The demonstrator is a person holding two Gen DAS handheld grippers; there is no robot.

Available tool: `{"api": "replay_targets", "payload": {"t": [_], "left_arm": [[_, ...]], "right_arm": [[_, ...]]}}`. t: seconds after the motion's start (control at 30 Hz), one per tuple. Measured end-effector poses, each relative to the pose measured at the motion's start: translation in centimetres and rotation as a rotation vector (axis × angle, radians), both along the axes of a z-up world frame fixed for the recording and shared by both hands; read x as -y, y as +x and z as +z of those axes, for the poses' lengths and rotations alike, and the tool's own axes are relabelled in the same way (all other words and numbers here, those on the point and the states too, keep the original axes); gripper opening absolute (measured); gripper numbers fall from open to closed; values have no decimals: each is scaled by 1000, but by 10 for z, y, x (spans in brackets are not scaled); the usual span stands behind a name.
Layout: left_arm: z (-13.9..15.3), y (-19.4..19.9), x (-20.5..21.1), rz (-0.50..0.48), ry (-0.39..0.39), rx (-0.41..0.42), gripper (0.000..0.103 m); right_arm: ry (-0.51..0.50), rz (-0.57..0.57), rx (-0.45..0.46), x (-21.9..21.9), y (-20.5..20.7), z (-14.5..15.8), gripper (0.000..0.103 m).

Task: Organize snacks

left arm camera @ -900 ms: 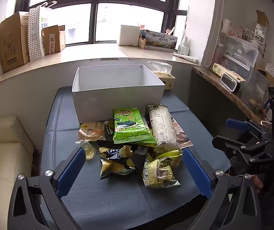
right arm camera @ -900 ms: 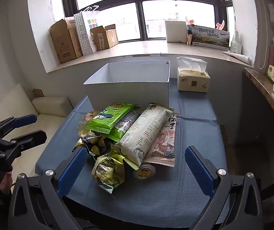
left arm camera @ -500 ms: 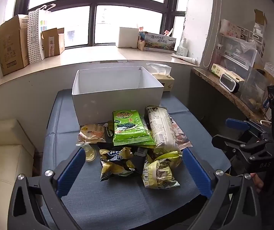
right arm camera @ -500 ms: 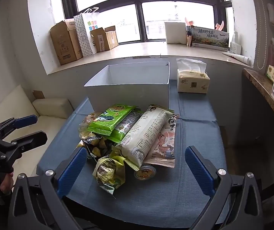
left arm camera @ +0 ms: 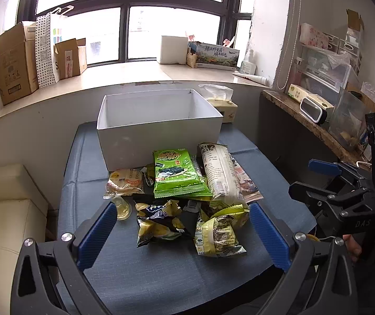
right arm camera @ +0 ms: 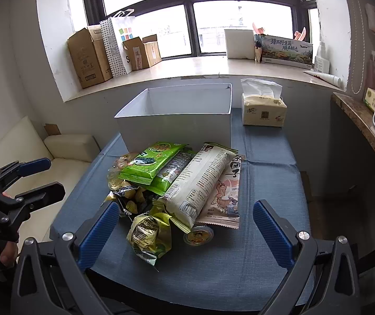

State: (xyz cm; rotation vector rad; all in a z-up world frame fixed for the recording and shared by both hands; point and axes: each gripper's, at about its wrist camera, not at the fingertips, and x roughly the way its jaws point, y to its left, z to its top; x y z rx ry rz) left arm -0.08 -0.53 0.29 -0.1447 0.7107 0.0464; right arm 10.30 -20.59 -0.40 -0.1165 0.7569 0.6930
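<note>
A pile of snacks lies on the blue table (left arm camera: 161, 275) in front of an open white box (left arm camera: 158, 131), which also shows in the right wrist view (right arm camera: 182, 128). The pile holds a green seaweed pack (left arm camera: 177, 173), a long white pack (left arm camera: 220, 176), a yellow-green bag (left arm camera: 217, 233), a dark yellow bag (left arm camera: 158, 221), a round bun pack (left arm camera: 126, 181) and a small jelly cup (right arm camera: 198, 235). My left gripper (left arm camera: 183, 236) is open and empty, near the table's front edge. My right gripper (right arm camera: 185, 233) is open and empty, also in front of the pile.
A tissue box (right arm camera: 263, 110) stands right of the white box. Cardboard boxes (left arm camera: 17, 60) and a paper bag sit on the windowsill. A cream sofa (left arm camera: 4, 210) is left of the table. A cluttered counter (left arm camera: 318, 120) runs along the right wall.
Both grippers have drawn slightly back and up from the pile; the view shifts a little. Nothing was taken hold of.
</note>
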Motion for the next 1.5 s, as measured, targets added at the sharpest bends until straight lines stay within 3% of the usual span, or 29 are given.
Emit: {"api": "replay_targets", "payload": {"t": [1.5], "left_arm": [[-2, -1, 1, -8, -2, 5, 103]], "right_arm": [[-13, -8, -4, 0, 1, -2, 103]]}}
